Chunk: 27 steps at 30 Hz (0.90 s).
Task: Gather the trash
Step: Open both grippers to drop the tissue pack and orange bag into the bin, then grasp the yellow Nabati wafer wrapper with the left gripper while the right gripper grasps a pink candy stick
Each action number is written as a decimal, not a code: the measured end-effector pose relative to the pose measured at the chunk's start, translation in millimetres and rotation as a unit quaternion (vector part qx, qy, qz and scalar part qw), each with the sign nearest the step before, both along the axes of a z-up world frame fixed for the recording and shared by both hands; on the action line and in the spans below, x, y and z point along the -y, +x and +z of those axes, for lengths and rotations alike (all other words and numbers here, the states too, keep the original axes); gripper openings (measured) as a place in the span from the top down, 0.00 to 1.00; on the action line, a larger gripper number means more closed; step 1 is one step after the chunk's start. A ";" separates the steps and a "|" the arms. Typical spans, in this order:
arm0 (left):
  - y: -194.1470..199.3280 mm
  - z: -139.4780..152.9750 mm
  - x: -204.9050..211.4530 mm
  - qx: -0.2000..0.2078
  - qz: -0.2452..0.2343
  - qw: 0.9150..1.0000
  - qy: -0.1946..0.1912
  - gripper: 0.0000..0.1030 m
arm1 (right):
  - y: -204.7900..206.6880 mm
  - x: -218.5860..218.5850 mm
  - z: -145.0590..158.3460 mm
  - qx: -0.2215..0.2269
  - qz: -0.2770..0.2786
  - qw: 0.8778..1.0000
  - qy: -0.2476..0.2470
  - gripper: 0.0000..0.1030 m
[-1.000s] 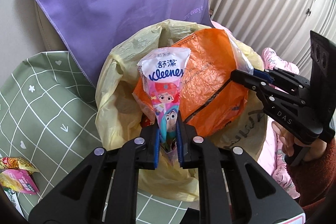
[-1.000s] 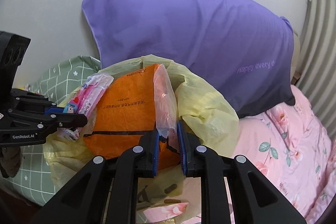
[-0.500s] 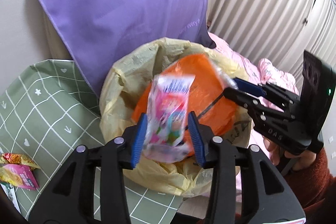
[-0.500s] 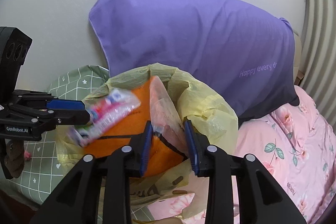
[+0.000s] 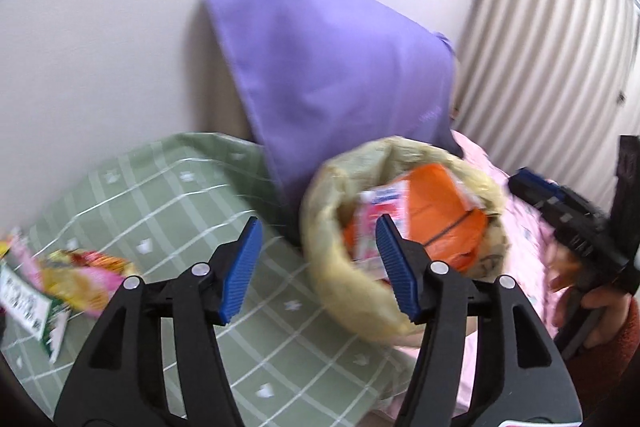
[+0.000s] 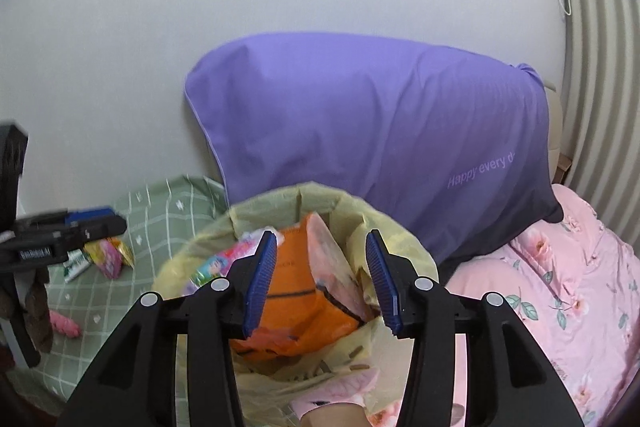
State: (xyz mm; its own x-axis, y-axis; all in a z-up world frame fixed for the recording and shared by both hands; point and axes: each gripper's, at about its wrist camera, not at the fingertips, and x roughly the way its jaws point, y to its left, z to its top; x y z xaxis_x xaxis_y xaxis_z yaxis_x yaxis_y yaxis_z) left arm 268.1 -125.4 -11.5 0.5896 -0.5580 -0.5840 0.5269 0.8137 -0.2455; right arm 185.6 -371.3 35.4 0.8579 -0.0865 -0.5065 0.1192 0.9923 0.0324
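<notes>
Pale wall (image 6: 280, 7) is seen behind a bed. On the green checked sheet (image 5: 168, 195) at the left, snack wrappers (image 5: 80, 279) are left lying loose. The left gripper (image 5: 316, 263) is spread, its jaws having just been opening, with nothing between them. Beside a purple pillow (image 6: 380, 131), the yellow trash bag (image 6: 200, 259) is found holding an orange bag (image 6: 296, 291) and a pink tissue pack (image 5: 370, 223). The right gripper (image 6: 320, 275) is likewise released above the bag, its jaws having just been opening. A pink floral quilt (image 6: 560, 287) is spread at the right.
</notes>
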 end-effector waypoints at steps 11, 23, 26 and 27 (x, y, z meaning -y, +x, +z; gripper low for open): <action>-8.3 -37.2 -107.8 -0.016 0.124 0.992 0.024 0.44 | 17.1 -55.6 6.7 0.040 0.094 0.994 0.031 0.42; -6.1 -69.3 -260.3 0.003 0.323 0.944 0.062 0.44 | 56.3 -142.8 -31.3 -0.024 0.202 0.979 0.019 0.42; 7.3 -75.3 -279.1 0.011 0.324 0.942 0.093 0.44 | 64.9 -163.0 -41.2 -0.035 0.207 0.978 0.012 0.42; 15.0 -78.3 -283.0 0.014 0.321 0.940 0.111 0.44 | 67.4 -167.2 -43.8 -0.039 0.209 0.977 0.013 0.42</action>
State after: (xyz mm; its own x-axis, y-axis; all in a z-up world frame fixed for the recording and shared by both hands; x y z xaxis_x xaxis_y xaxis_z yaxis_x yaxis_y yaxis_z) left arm 283.1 157.6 -89.8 0.7807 0.0529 -0.6227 -0.0875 0.9959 -0.0251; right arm 253.0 -204.1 -8.3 0.7748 0.2767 -0.5684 -0.2931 0.9539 0.0647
